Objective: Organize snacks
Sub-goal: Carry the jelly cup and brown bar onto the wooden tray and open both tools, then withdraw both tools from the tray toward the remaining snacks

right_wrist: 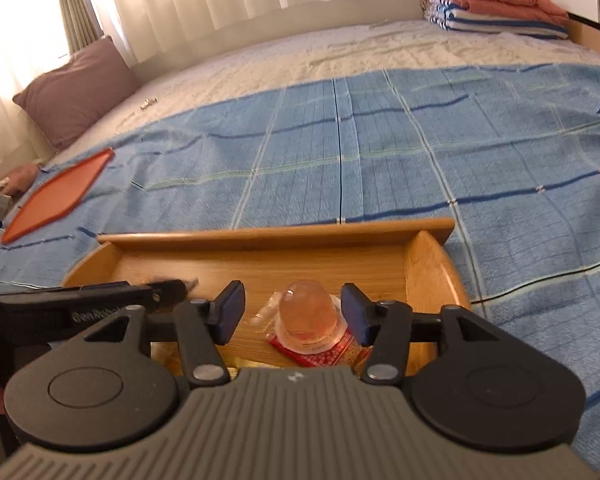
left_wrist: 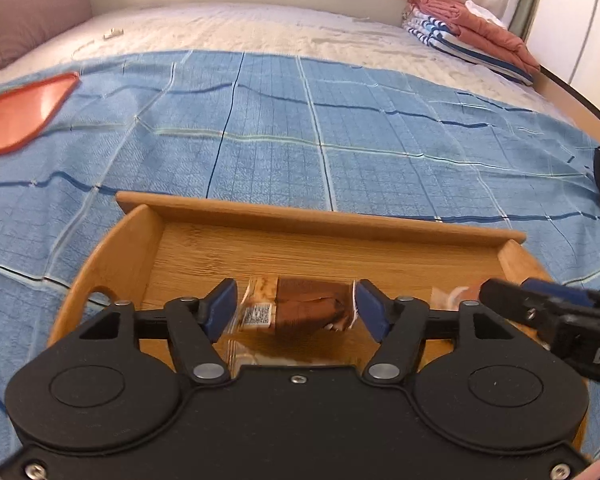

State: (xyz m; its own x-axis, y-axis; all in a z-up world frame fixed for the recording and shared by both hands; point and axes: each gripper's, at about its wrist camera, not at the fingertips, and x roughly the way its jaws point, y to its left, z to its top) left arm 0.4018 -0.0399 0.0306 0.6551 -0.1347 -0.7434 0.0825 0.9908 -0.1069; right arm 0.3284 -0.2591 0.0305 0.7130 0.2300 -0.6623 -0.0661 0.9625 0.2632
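A wooden tray (left_wrist: 320, 216) lies on the blue checked blanket; it also shows in the right wrist view (right_wrist: 276, 236). My left gripper (left_wrist: 296, 308) is open over the tray, its fingers either side of a brown wrapped snack (left_wrist: 304, 310) that lies on the tray floor. My right gripper (right_wrist: 294, 314) is open, its fingers either side of a pink jelly cup (right_wrist: 308, 314) that sits on a red packet (right_wrist: 332, 354) in the tray. The right gripper also shows in the left wrist view (left_wrist: 540, 308), and the left gripper body shows in the right wrist view (right_wrist: 100, 300).
An orange lid (left_wrist: 20, 112) lies on the blanket at far left, also seen in the right wrist view (right_wrist: 56, 196). Folded towels (right_wrist: 496, 8) sit at the back right of the bed. A mauve pillow (right_wrist: 76, 88) is at the back left.
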